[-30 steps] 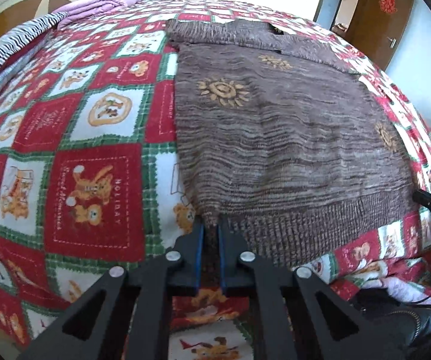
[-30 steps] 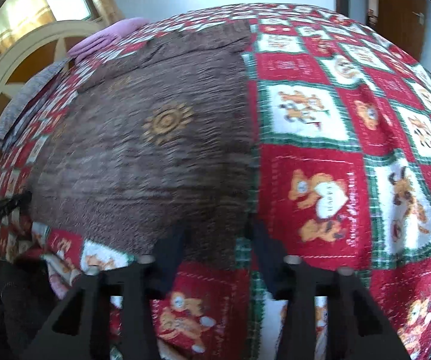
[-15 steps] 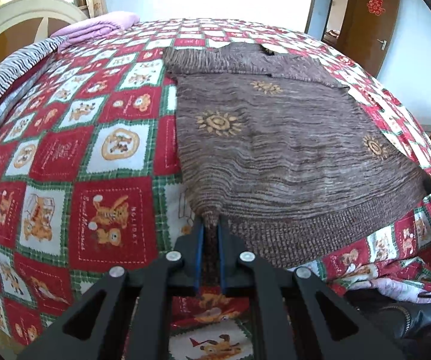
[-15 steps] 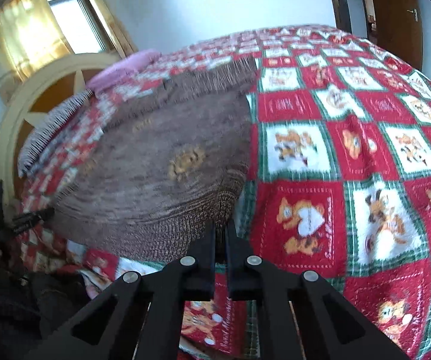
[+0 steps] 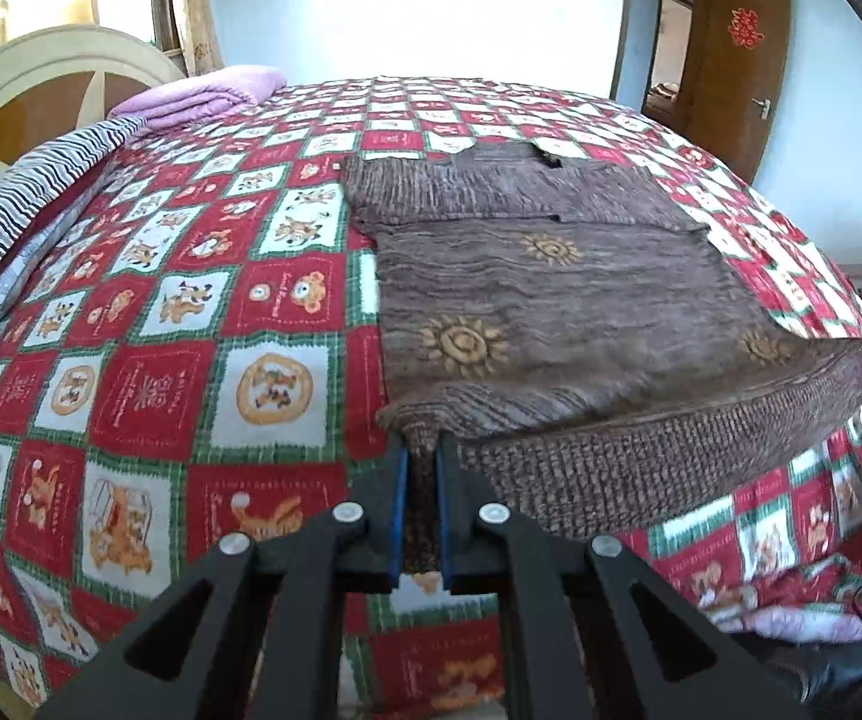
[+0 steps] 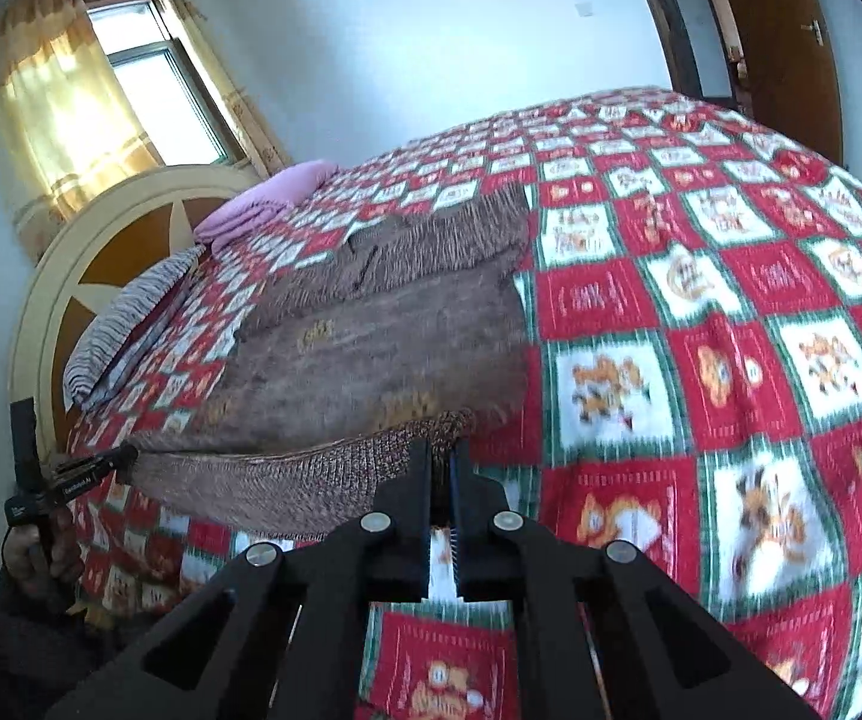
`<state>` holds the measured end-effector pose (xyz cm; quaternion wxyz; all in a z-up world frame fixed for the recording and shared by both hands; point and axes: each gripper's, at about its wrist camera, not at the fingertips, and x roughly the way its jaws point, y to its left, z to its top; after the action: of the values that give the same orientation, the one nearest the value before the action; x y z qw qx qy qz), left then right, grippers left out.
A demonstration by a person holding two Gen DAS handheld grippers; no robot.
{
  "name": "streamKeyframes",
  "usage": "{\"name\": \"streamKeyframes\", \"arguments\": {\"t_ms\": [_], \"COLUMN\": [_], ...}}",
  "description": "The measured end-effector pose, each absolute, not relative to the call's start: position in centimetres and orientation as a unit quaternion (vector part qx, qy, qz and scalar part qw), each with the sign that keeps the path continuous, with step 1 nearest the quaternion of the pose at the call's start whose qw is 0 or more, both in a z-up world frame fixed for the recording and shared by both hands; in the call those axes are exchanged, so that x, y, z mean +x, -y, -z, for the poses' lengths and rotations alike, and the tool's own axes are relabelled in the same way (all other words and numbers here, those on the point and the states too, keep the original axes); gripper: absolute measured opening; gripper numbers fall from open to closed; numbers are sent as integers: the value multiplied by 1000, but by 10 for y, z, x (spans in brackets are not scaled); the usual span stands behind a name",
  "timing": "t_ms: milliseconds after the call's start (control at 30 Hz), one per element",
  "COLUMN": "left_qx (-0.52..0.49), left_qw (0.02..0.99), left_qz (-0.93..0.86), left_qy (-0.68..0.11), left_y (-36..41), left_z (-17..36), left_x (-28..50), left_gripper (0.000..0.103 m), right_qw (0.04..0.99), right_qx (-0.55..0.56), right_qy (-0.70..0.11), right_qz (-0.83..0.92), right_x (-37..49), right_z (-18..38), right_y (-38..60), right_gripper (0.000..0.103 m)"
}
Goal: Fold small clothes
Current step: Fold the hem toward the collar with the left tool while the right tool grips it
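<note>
While both jaws pinch its ribbed hem corners, the brown knit sweater (image 5: 562,300) sags between.

brown knitted sweater (image 5: 562,306) with tan sun motifs, red-green-white checked teddy-bear quilt (image 5: 155,324), folded lilac blanket (image 5: 203,96), black-white striped pillow (image 5: 17,204)

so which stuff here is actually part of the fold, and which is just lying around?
In play:
brown sweater
left gripper, shut on its hem corner
right gripper, shut on the other hem corner

Lying about:
purple folded blanket
striped bedding
checked quilt
</note>
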<state>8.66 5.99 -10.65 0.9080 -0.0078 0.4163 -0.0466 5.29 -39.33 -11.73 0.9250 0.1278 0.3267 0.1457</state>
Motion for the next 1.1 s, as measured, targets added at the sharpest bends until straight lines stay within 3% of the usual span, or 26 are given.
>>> {"name": "streamKeyframes", "arguments": {"t_ms": [533,1100], "left_qx": [53,86], "left_qw": [922,924], "left_qz": [15,-12], "left_qy": [-384,-372], "left_y": [-57,-54], "left_z": [81,72], "left_x": [160,244], "left_gripper": [9,9], "right_qw": [939,937], "right_qx": [107,93], "right_qy": [-290,-308], "right_qz": [-151,-135], "right_x": [139,239], "right_z": [74,68], "right_y": [369,353], "right_gripper": [4,4]}}
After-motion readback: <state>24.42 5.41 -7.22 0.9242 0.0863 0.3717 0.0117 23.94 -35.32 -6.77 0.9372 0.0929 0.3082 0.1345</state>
